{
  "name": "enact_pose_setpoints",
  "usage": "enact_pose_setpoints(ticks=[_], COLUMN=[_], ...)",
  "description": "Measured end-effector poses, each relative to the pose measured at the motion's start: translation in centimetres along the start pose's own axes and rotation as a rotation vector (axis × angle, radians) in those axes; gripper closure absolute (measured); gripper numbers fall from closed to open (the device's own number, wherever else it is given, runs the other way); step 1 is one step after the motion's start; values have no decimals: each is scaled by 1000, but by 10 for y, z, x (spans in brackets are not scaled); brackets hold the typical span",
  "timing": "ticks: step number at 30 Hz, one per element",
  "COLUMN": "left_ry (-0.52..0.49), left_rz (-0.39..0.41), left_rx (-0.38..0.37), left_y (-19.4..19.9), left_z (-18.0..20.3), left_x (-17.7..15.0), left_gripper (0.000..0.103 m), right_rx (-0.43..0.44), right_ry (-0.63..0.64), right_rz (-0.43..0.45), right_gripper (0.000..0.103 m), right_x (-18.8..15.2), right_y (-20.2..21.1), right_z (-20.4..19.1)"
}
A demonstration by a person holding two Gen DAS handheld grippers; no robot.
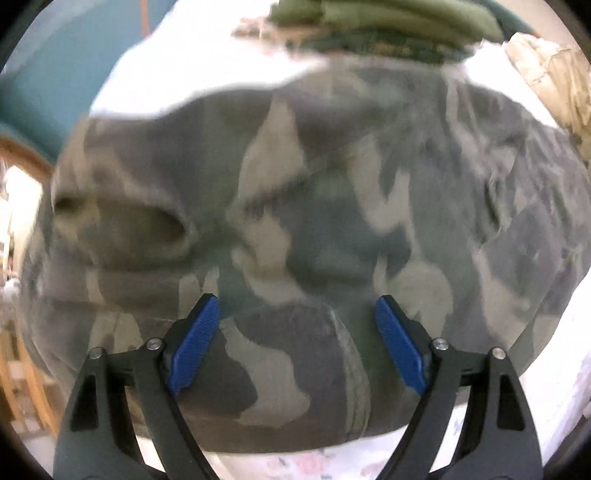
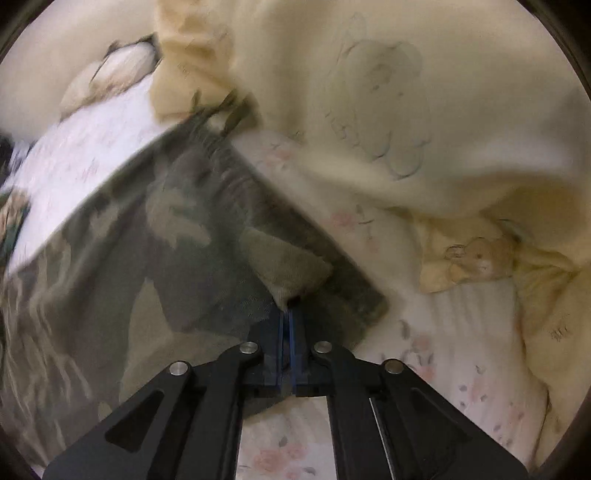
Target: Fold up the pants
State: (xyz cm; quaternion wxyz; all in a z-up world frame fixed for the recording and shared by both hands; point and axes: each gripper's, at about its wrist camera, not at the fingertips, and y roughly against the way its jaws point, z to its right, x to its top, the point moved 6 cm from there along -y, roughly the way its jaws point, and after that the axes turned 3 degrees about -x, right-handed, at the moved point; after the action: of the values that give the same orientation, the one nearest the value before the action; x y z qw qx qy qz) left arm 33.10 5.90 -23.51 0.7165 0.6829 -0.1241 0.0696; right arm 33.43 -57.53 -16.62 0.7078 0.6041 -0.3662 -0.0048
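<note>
While the right gripper (image 2: 287, 321) is clenched on the camouflage cotton pants (image 1: 314, 229), the left gripper (image 1: 297, 325) hangs released above them. With only one corner pinched, the fold could skew across the floral bedsheet (image 2: 436, 369).

Pants (image 2: 155, 236) lie on bedsheet (image 2: 424, 354) — blanket (image 2: 369, 110) behind.

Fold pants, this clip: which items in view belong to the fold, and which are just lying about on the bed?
In the job:
camouflage pants
left claw, open over them
right claw, shut on the pants

Lying about:
cream teddy-bear blanket
folded green clothes
floral bedsheet
</note>
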Motion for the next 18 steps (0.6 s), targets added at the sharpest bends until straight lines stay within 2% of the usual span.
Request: enact_pose_setpoints(ticks=[1,3,5,8,10,11,12,13,14,16,18], left_ry=[-3,-40,-70,-61,-42,-22,-4,16,53,143,257], left_rz=[20,55,72,56,44,51,73,93,117,158,214], left_rx=[2,4,4,12,38,31,23,18,1,-30,-29], left_y=[0,2,3,3,12,22,34,46,62,86,108], left_z=[-2,-1,0,1,-4,-5,-7,-10,-18,-38,-69], left_x=[-8,-20,-26,-30,-26,-28,-29,-29,-31,-37,-46], left_gripper=[19,19,19,18,19,19,19,19,19,19,19], right_rx=[19,-3,-25,-50,-85,-93,-133,-182,-166,-84,24], right_ry=[-61,-102,-98,-43,-60,-82,-100,-124,-142,-184,-212], right_rz=[45,82,27,-70,-71,-80,-100,-95,-69,-30,-7], right_gripper=[102,103,103,102,98,82,59,52,48,49,47], right_x=[5,9,5,-1,2,4,3,3,3,1,-6], right_y=[13,25,18,-9,-12,-13,-13,-6,2,18,34], right_z=[7,19,30,25,25,26,28,31,31,24,7])
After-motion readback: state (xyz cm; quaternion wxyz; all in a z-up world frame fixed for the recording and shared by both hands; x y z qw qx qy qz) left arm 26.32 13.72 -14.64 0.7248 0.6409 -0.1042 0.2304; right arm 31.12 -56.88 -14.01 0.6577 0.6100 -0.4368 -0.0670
